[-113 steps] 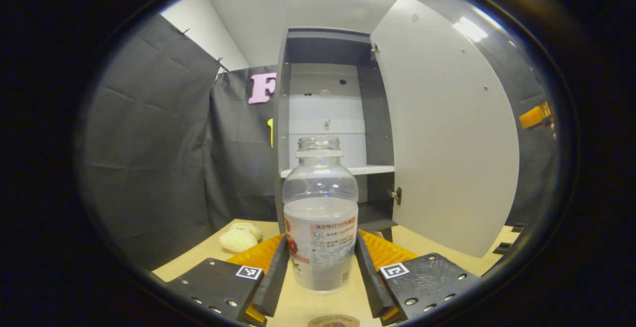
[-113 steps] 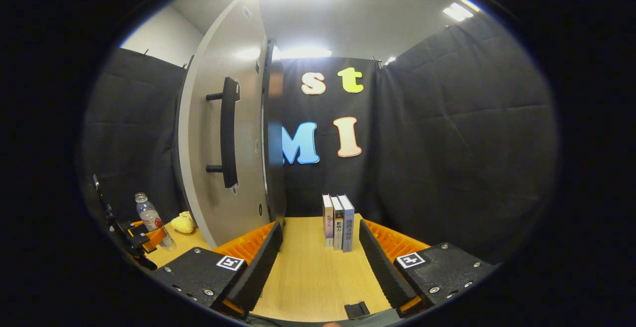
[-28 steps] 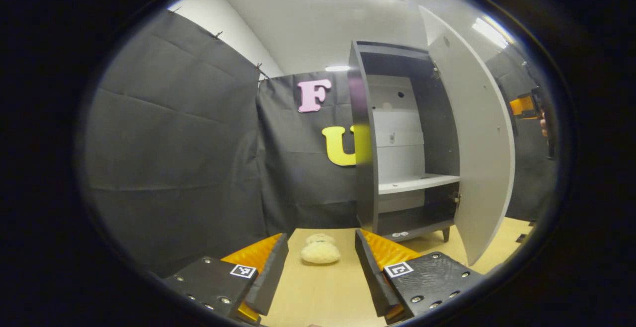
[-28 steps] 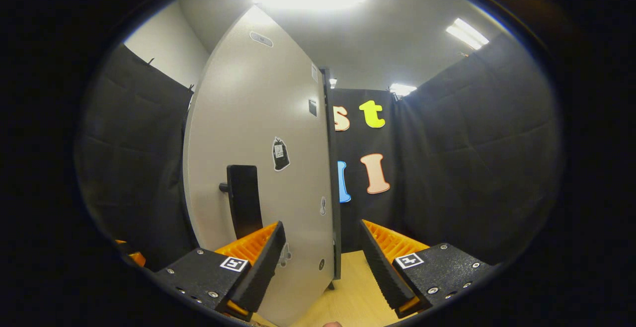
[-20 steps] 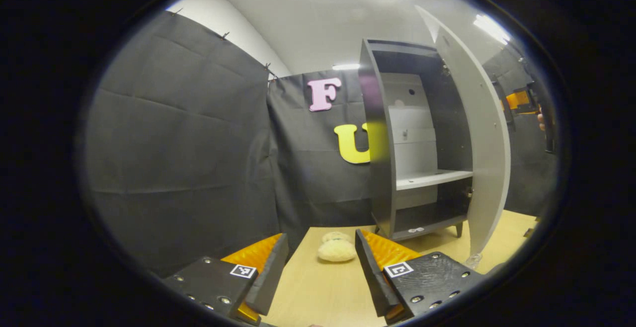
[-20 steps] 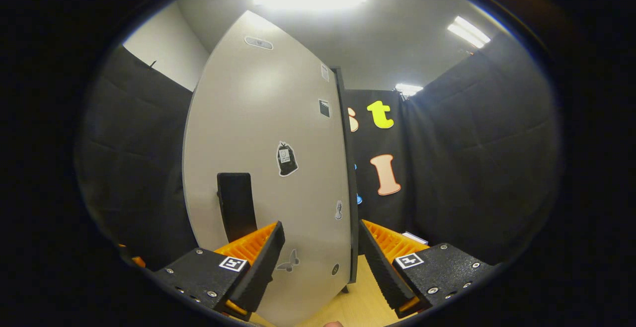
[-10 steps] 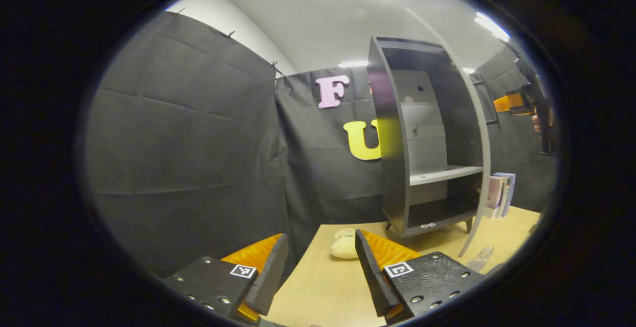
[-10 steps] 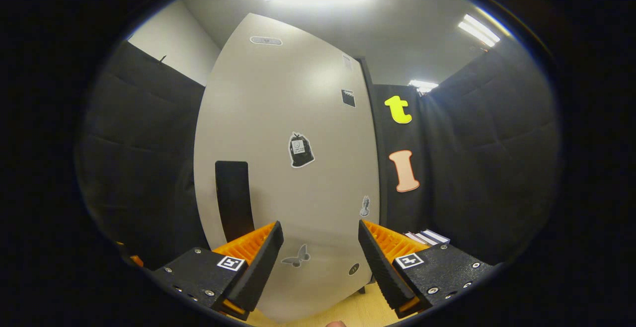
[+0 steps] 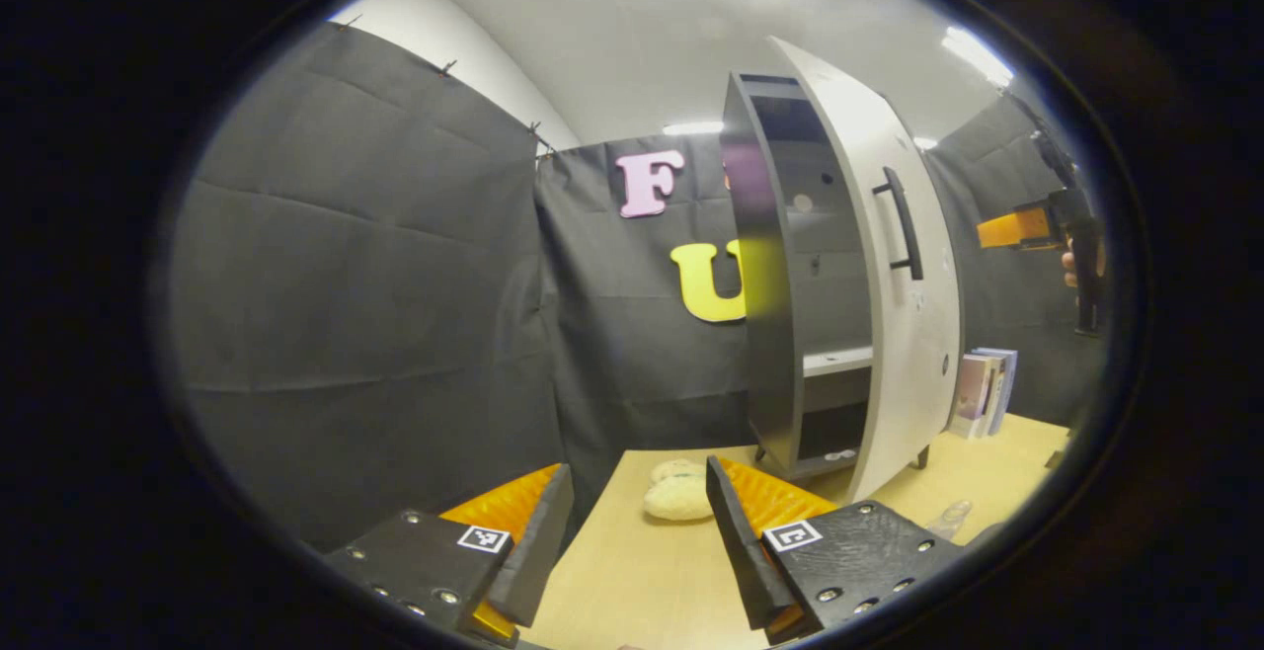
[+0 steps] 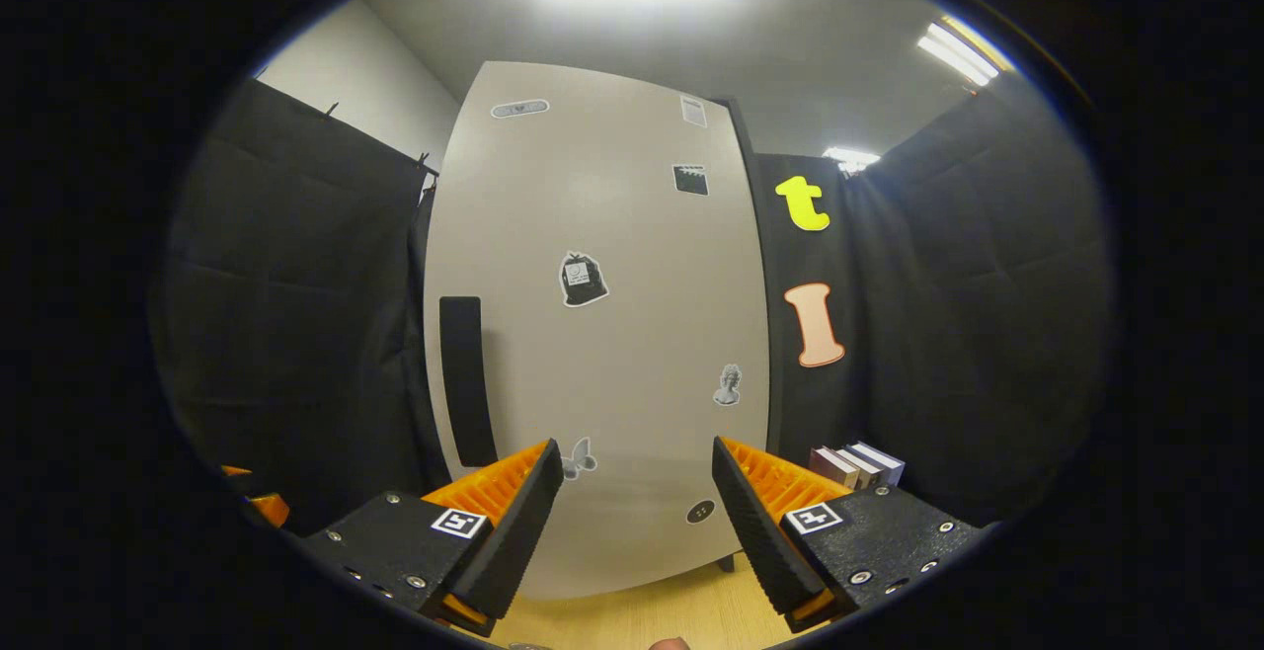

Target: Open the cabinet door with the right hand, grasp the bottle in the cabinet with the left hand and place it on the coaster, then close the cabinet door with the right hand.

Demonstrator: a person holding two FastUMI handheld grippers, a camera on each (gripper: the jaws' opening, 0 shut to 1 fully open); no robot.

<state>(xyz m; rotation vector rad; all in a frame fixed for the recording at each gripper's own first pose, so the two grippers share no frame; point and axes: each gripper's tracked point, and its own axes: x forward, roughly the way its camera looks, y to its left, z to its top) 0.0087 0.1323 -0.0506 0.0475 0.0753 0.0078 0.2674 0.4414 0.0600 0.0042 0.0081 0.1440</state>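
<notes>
The grey cabinet [image 9: 765, 275] stands on the wooden table with its light door [image 9: 894, 334] swung most of the way shut, leaving a gap onto the shelf. In the right gripper view the door [image 10: 602, 334] faces me squarely, its black handle [image 10: 464, 378] at left. My right gripper [image 10: 636, 452] is open close in front of the door's lower face; whether it touches is unclear. It also appears far right as an orange-and-black gripper [image 9: 1037, 228]. My left gripper [image 9: 637, 477] hangs open and empty over the table. A clear bottle top [image 9: 950, 516] peeks out at the lower right.
A cream plush toy [image 9: 676, 497] lies on the table [image 9: 632, 581] just beyond my left fingers. Several books [image 9: 983, 388] stand upright right of the cabinet, seen again as books [image 10: 854, 462] past the door's edge. Black cloth walls close in all around.
The door has swung from wide open toward shut, with my right gripper following its outer face. My left gripper let go of the bottle earlier and has drawn back to the left.
</notes>
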